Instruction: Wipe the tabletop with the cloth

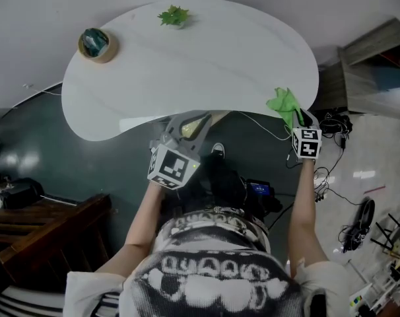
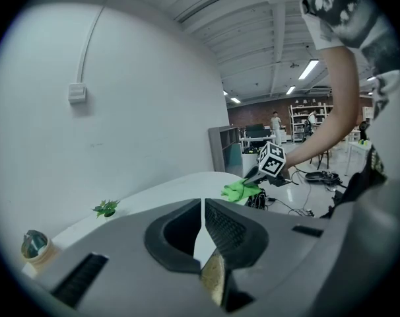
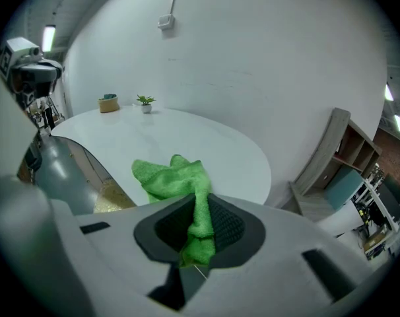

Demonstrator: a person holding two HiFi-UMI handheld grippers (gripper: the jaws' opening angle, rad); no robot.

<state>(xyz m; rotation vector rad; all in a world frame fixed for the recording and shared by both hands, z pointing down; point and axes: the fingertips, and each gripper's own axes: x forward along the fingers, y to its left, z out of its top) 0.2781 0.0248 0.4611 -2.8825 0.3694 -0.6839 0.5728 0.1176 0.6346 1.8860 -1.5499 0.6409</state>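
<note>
Fuzzy green cloth point(image 3: 175, 180); smooth, glossy white tabletop point(image 1: 206, 65).

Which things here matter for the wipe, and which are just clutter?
In the job:
- green cloth, clamped in the right gripper
- white tabletop

Lying about:
- small plant, at the far edge
- round tan pot, at the far edge
- left gripper, jaws together on nothing

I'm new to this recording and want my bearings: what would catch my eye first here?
The bright green cloth stands out, pinched in the jaws of the right gripper at the right near edge of the white curved table. On the table's far side stand a small green plant and a round tan container. The left gripper, jaws shut on nothing, hangs off the near edge.
</note>
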